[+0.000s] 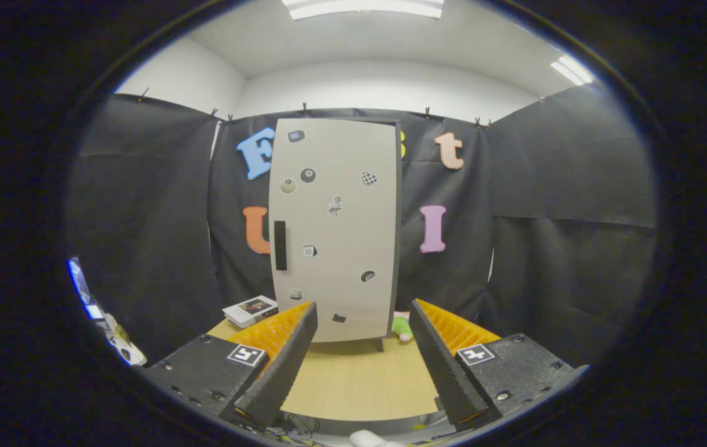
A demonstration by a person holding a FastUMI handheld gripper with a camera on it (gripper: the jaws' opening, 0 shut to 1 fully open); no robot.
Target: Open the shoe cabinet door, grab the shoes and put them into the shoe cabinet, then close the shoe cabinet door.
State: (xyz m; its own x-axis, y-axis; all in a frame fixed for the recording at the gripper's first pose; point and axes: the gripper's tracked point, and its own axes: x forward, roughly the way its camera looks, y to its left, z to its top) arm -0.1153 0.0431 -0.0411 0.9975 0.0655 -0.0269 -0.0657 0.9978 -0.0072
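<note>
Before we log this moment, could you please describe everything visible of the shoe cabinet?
The shoe cabinet stands upright on the wooden table, beyond the open gripper, untouched. Its pale, smooth door is shut, dotted with small stickers, and has a dark vertical handle near its left edge. A dark side panel and short feet show. A box lies beside it.

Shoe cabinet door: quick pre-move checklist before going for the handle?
1. Shoe cabinet door shut, so opening comes first: ok.
2. Handle in sight, a dark vertical bar near the door's left edge: ok.
3. Gripper open, nothing between its fingers: ok.
4. Bare table between fingers and cabinet, path free: ok.
5. Gripper lined up with handle: not ok, handle sits left of the gap.
6. Shoes located: cannot tell; a green and pink item peeks out at the cabinet's right foot.
</note>
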